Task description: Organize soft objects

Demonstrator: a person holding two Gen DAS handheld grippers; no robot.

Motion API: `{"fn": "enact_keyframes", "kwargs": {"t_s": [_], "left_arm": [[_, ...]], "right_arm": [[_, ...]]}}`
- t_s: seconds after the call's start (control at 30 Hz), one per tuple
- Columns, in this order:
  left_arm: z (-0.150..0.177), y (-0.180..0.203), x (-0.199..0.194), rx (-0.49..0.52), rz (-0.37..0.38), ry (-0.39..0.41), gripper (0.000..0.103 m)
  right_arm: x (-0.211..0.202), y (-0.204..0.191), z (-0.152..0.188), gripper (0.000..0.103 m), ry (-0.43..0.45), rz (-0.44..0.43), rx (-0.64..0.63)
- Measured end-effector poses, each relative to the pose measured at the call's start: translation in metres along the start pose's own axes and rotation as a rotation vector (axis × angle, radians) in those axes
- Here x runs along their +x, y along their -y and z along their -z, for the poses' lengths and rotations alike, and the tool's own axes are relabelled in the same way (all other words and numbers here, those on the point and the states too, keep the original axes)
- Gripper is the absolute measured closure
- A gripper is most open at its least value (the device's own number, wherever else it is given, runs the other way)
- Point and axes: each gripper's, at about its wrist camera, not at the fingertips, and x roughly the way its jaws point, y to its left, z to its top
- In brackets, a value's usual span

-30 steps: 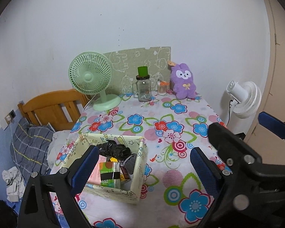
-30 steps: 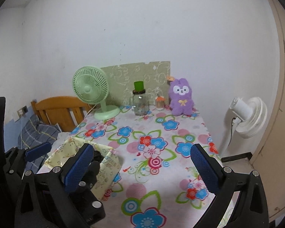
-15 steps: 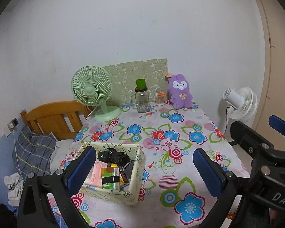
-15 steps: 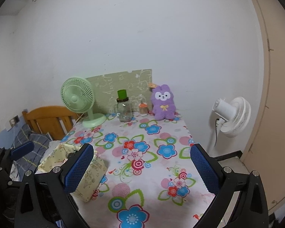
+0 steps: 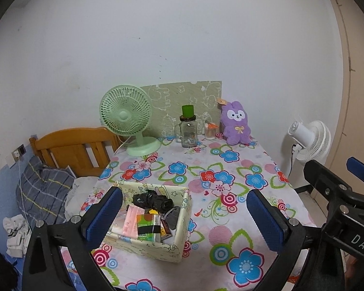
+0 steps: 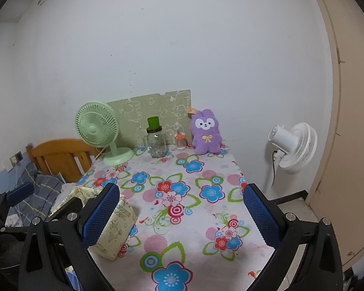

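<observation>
Both my left tool [image 5: 184,215] and my right tool [image 6: 181,214] gape wide with nothing between their blue pads, the purple plush bunny [image 5: 236,123] sitting upright at the flower-patterned bench's [image 6: 182,189] far edge, well beyond the pale-yellow fabric box [image 5: 155,243] of oddments near me.

I see even, soft indoor light, a little dim, with faint shadows on the worktop [image 5: 230,169]. Both views are sharp at the middle, bend strongly outward, and go black in the corners.
</observation>
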Motion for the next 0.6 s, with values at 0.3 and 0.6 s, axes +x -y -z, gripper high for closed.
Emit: {"fn": "enact_keyframes", "kwargs": {"t_s": [0.3,0.6], "left_arm": [[0.001,-0.012,0.001,-0.029,0.001,0.004,0.0],[0.002,-0.014,0.0,-0.036,0.004,0.008,0.0]], "right_arm": [[0.001,-0.008,-0.001,0.0,0.002,-0.003,-0.013],[-0.001,-0.013,-0.002,0.0,0.008,-0.006,-0.02]]}}
